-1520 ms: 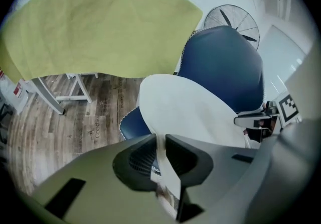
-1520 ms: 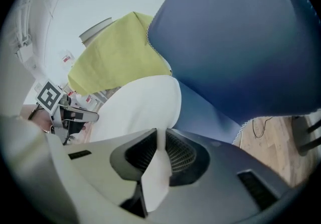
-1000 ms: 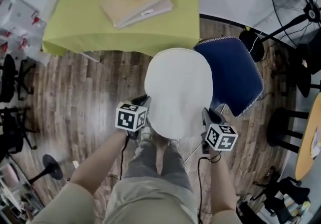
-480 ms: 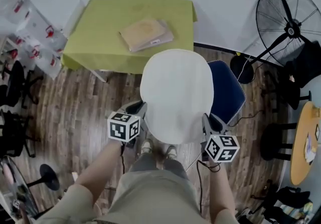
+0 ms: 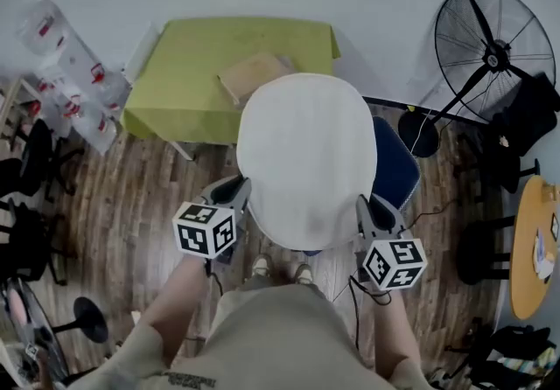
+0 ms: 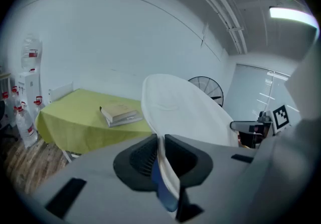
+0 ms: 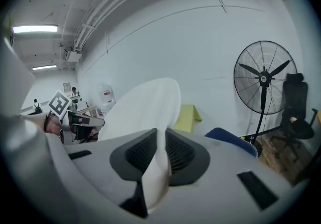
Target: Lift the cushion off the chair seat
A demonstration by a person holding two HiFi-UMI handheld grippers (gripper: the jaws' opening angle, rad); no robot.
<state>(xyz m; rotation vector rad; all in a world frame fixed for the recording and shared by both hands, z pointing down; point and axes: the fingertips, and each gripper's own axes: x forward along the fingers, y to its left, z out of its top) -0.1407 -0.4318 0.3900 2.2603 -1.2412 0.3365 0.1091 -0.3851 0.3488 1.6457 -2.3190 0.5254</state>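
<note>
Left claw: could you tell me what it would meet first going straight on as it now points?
The left claw is shut on the white cushion, which travels with it. Beyond, probably the white wall above the green-clothed table; depth is unclear.

White oval cushion point(image 5: 306, 161): smooth, matt cloth. Blue chair seat point(image 5: 398, 171): matt woven fabric. Yellow-green tablecloth point(image 5: 188, 65): soft, matt cloth. Tan book point(image 5: 249, 75): dull paper cover. Brown plank floor point(image 5: 122, 196): wood grain with a light sheen. Black pedestal fan point(image 5: 492, 56): thin metal wire guard. Left gripper point(image 6: 161, 153): matt grey plastic shell; its black pads point(image 6: 142, 156) are finely ribbed.
</note>
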